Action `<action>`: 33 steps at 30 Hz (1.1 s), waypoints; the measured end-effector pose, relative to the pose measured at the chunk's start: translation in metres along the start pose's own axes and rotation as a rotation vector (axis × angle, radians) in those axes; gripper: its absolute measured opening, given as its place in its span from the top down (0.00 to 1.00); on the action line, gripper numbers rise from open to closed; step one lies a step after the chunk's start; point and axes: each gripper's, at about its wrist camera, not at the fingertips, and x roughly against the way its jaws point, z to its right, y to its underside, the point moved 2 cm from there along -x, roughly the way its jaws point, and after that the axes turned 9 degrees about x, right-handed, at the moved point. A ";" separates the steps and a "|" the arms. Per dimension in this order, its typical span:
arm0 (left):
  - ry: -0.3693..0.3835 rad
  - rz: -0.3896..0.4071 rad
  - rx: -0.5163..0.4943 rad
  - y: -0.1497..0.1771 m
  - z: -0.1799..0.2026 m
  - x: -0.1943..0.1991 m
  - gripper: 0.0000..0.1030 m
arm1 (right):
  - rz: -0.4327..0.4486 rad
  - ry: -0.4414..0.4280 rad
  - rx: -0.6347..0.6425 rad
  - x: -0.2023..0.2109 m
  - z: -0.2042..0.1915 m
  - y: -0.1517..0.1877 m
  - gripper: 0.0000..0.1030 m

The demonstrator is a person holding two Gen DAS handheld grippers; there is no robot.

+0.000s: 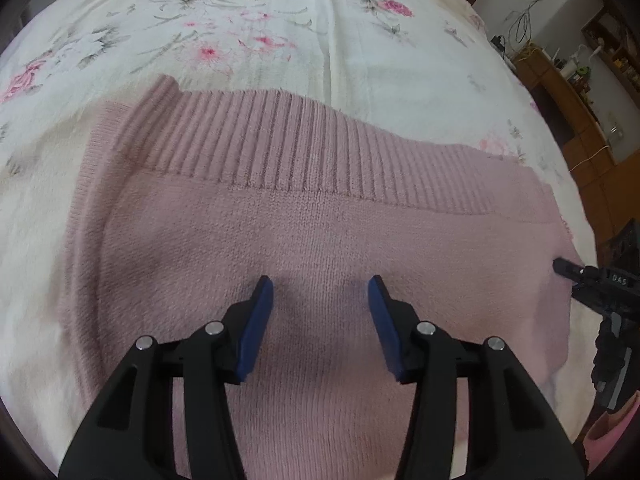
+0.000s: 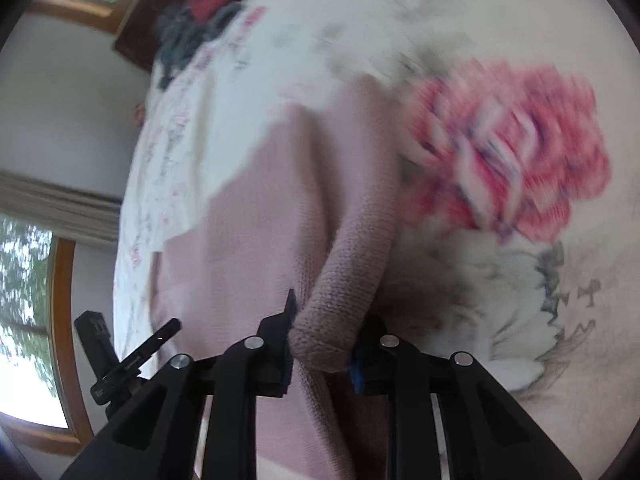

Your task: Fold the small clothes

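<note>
1. Lying flat on a floral bedspread (image 1: 360,60), a pink knit sweater (image 1: 320,240) spreads across the near half of the left wrist view, its ribbed band (image 1: 280,148) along the far edge.
2. Above the sweater's plain knit, the left gripper (image 1: 321,294) hangs with its blue-padded fingers (image 1: 256,328) spread apart and nothing between them.
3. At the right edge of that view, the right gripper (image 1: 576,272) meets the sweater's right side.
4. In the blurred right wrist view, the right gripper (image 2: 326,344) is clamped on a rolled fold of the sweater (image 2: 344,288), which bulges up between its jaws.
5. At the far left of the bed lies a heap of dark clothes (image 2: 200,28); windows (image 2: 24,280) show beyond.
</note>
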 end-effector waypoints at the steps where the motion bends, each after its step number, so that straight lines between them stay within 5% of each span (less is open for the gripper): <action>1: 0.020 0.012 0.002 0.000 -0.001 0.009 0.53 | 0.002 0.006 0.037 0.006 -0.016 -0.004 0.79; 12: 0.092 0.064 0.074 -0.005 -0.032 0.058 0.53 | -0.060 0.133 0.419 -0.027 -0.180 -0.008 0.80; 21: 0.147 0.064 0.123 -0.007 -0.047 0.068 0.53 | -0.188 0.198 0.453 -0.106 -0.209 0.013 0.78; 25: 0.179 0.048 0.144 -0.007 -0.047 0.065 0.53 | -0.209 0.087 0.369 -0.112 -0.200 0.014 0.55; 33: 0.326 0.000 0.216 -0.009 -0.019 0.055 0.53 | -0.158 -0.106 0.263 -0.061 -0.192 0.000 0.56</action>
